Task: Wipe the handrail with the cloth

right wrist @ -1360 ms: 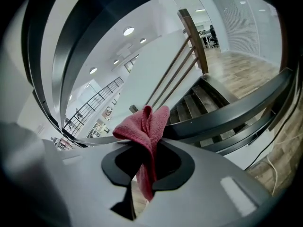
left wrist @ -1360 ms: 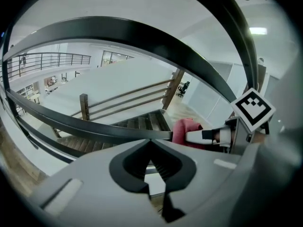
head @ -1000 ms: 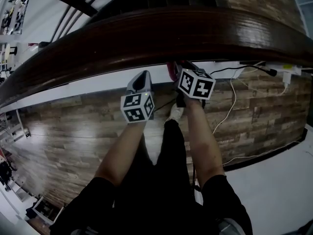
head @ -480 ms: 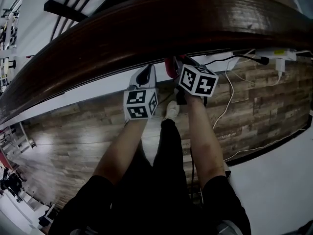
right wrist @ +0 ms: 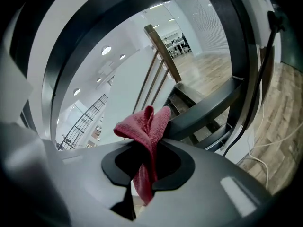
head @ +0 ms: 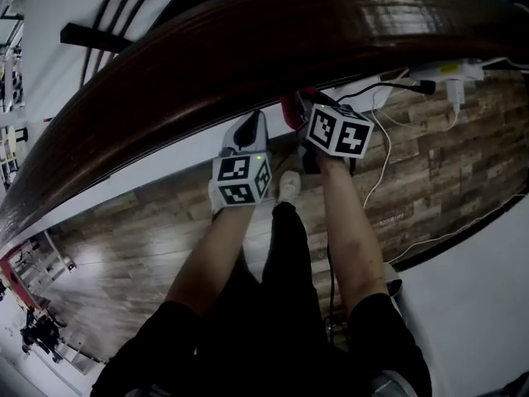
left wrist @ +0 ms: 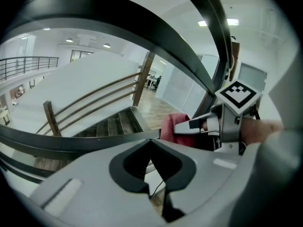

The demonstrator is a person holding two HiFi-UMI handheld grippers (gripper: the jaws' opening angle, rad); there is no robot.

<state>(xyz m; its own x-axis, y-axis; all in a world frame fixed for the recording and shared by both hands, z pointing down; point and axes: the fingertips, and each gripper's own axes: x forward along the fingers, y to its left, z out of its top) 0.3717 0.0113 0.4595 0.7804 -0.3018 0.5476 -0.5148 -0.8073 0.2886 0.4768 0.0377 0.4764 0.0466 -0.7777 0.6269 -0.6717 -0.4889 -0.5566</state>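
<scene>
While the person stands at the dark wooden handrail [head: 248,48], both tools are held side by side just below its near edge, above the wood-plank floor [head: 124,230].

**Right tool**
- The right tool [head: 299,112] has its jaws clamped on a red cloth [right wrist: 147,126].
- In the right gripper view, the cloth passes between the jaws of the right tool [right wrist: 144,169]. A folded bunch stands up above them and a short tail hangs below.
- In the head view, the cloth [head: 289,110] shows as a small red patch at the lower edge of the handrail. Contact with the wood cannot be confirmed.
- The marker cube [head: 340,132] sits over the right forearm.

**Left tool**
- The left tool [head: 248,129] has its jaws brought together with nothing between them, as the left gripper view shows [left wrist: 152,162].
- It lies just beside the right tool, apart from the cloth.
- The left gripper view shows the cloth [left wrist: 170,126] to its right, in the other tool's jaws.

**Surroundings**
- A white cable [head: 376,180] trails across the floor from a power strip [head: 463,69] by the wall.
- A light shoe [head: 289,187] shows between the forearms.
- Stair steps [left wrist: 113,126] descend beyond the handrail.
</scene>
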